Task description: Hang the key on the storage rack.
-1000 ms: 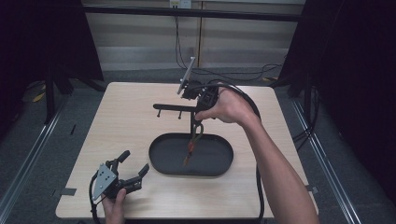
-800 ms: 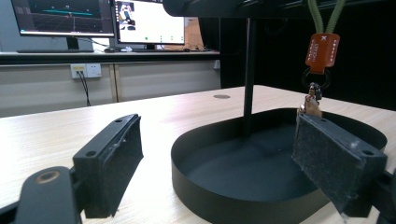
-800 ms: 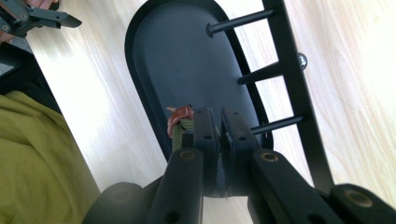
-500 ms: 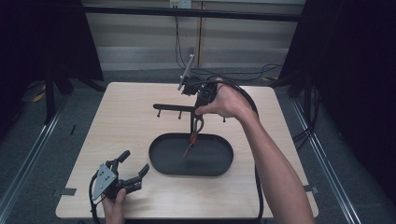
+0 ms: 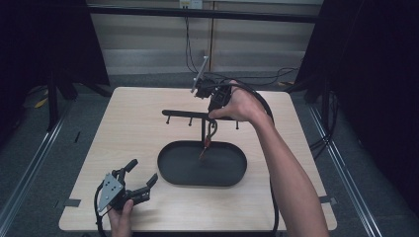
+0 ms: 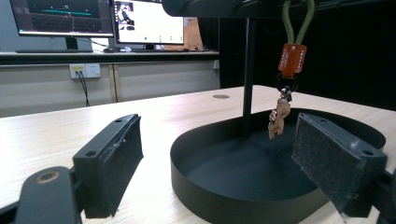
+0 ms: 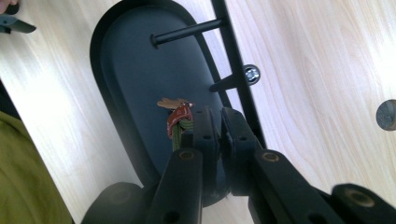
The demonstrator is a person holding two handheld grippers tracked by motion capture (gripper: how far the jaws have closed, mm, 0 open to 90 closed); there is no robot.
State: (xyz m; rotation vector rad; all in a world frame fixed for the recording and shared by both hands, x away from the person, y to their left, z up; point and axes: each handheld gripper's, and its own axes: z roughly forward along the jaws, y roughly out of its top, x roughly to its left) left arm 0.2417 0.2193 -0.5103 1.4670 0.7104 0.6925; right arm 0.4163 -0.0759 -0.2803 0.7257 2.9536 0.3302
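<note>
Pale worktop (image 5: 138,128), black oval tray (image 5: 170,170) with hook stand (image 5: 188,114) below the right tool (image 7: 215,122), its jaws pinching the green loop of a keychain (image 6: 286,60) dangling over the tray, left tool (image 5: 141,180) spread, empty, beside the tray

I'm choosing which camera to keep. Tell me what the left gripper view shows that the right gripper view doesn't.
Left gripper view: monitors on a desk behind the table, the keychain's green loop hanging from above, and the open left gripper.

Right gripper view: the stand's pegs from above, and the right gripper shut on the green loop.

Both: the black tray, the keychain, the wooden table.
</note>
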